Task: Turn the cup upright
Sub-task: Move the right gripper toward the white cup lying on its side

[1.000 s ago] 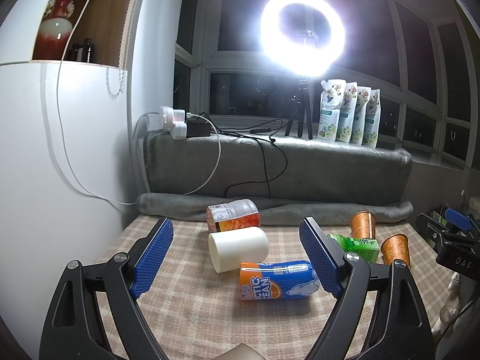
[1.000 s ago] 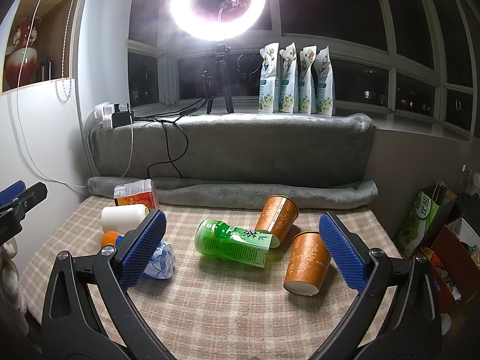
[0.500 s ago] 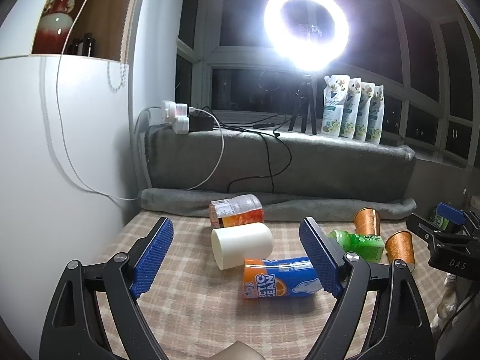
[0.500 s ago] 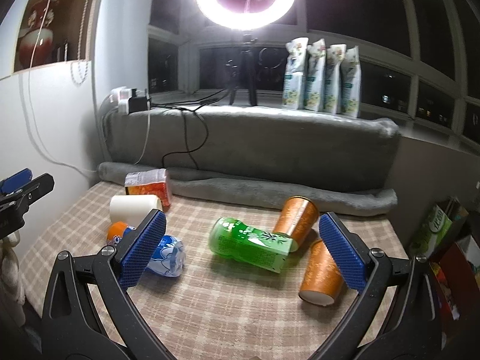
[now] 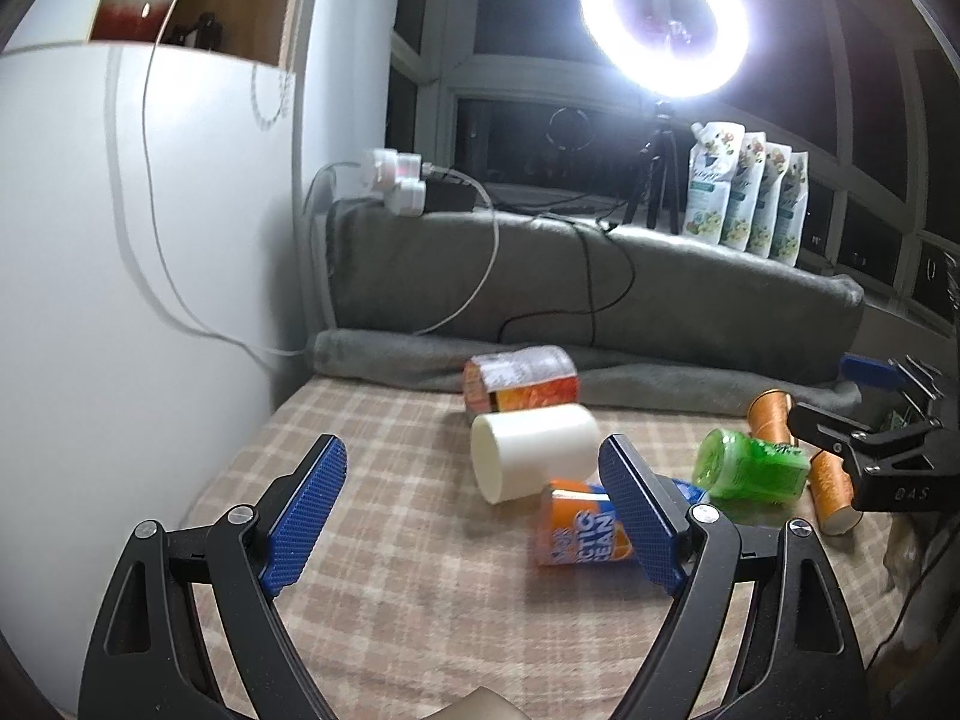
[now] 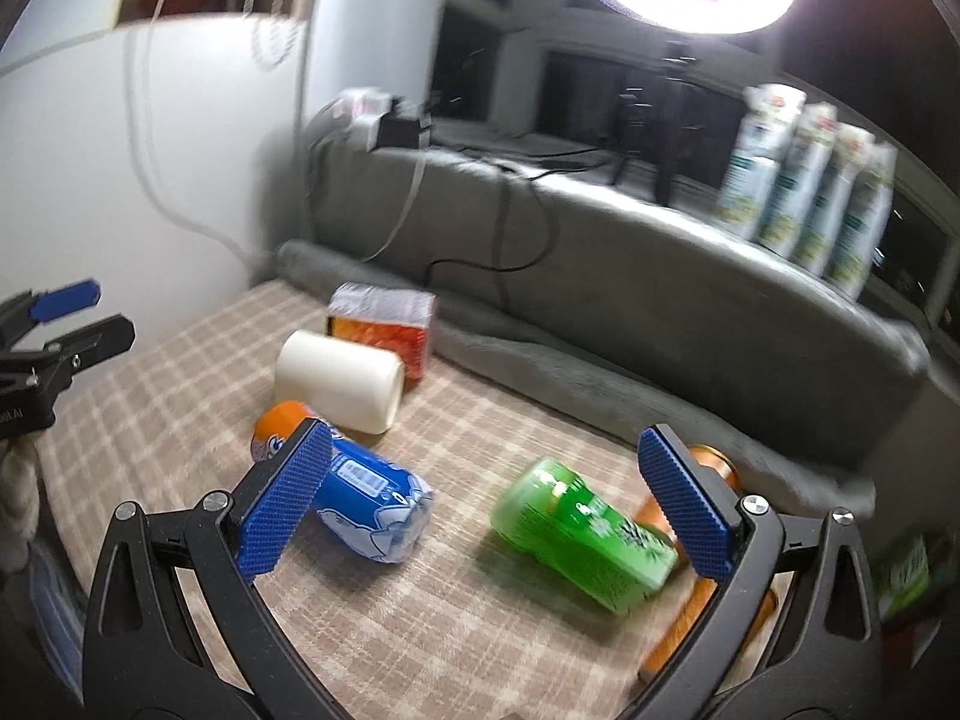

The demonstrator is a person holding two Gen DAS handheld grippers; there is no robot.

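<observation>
A white cup (image 5: 534, 450) lies on its side on the checked table, mouth toward me in the left wrist view; it also shows in the right wrist view (image 6: 339, 381). Two orange paper cups (image 5: 831, 480) stand mouth down at the right, partly hidden in the right wrist view (image 6: 678, 642). My left gripper (image 5: 474, 510) is open and empty, short of the white cup. My right gripper (image 6: 486, 507) is open and empty above the table, with a green bottle (image 6: 588, 540) between its fingers.
An orange and blue bottle (image 6: 360, 504) lies in front of the white cup, and an orange-labelled jar (image 5: 519, 384) behind it. A grey blanket roll (image 5: 660, 378) bounds the table's back. A white wall (image 5: 120, 300) stands at left. A ring light (image 5: 663, 30) shines behind.
Both grippers have swung toward the left and moved closer to the table. The right wrist view is now blurred and tilted. Both stay open; no object has moved.
</observation>
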